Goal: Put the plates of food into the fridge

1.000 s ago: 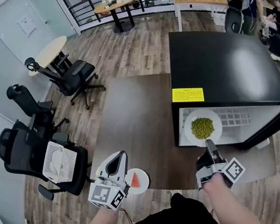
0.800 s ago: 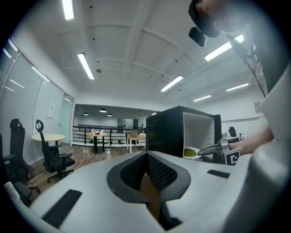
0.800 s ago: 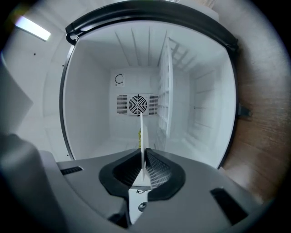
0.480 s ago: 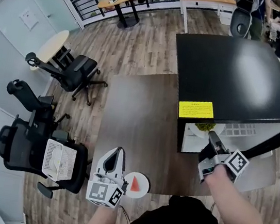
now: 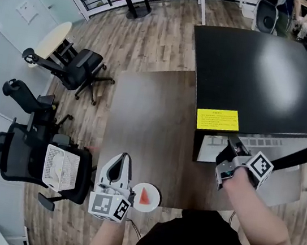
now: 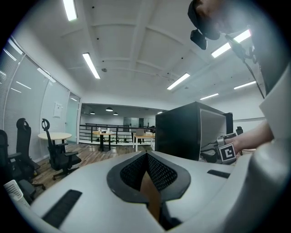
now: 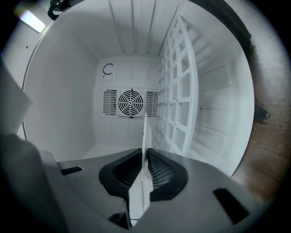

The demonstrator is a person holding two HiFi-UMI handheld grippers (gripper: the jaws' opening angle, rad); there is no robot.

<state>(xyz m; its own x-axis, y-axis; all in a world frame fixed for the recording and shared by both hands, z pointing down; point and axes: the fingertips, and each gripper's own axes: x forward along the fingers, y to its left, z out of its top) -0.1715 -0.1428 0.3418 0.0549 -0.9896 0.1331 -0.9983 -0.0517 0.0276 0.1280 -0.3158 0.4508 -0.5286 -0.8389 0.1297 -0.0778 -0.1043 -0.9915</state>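
Plate (image 7: 138, 195), white, is clamped edge-on in the R gripper (image 5: 233, 148), whose jaws pinch its rim w/ the pads tight on both faces. What's on the plate can't be seen from this angle. Gripper & plate are inside the fridge (image 5: 258, 72), a black mini unit w/ a white interior. The plate sits just beside the white grid shelf (image 7: 182, 91), not touching it as far as can be told. The round fan vent (image 7: 131, 103) is on the back wall straight ahead. In the head view the R gripper's tips vanish into the fridge opening, under the yellow label (image 5: 218, 119). The marker cube & forearm stay outside.

2nd plate (image 5: 155, 191), small & white w/ a red watermelon slice (image 5: 143, 197), lies on the counter (image 5: 147, 124) at its near edge, well apart from the fridge. L gripper (image 5: 119, 162) is just left of that plate, pointing fwd over the counter. Its jaws are drawn together & not on the plate. A thin brownish sliver shows in the gap, can't tell what it is.

The fridge stands at the counter's right side. Black office chairs (image 5: 70, 69) are on the wood floor (image 5: 154, 39) to the left.
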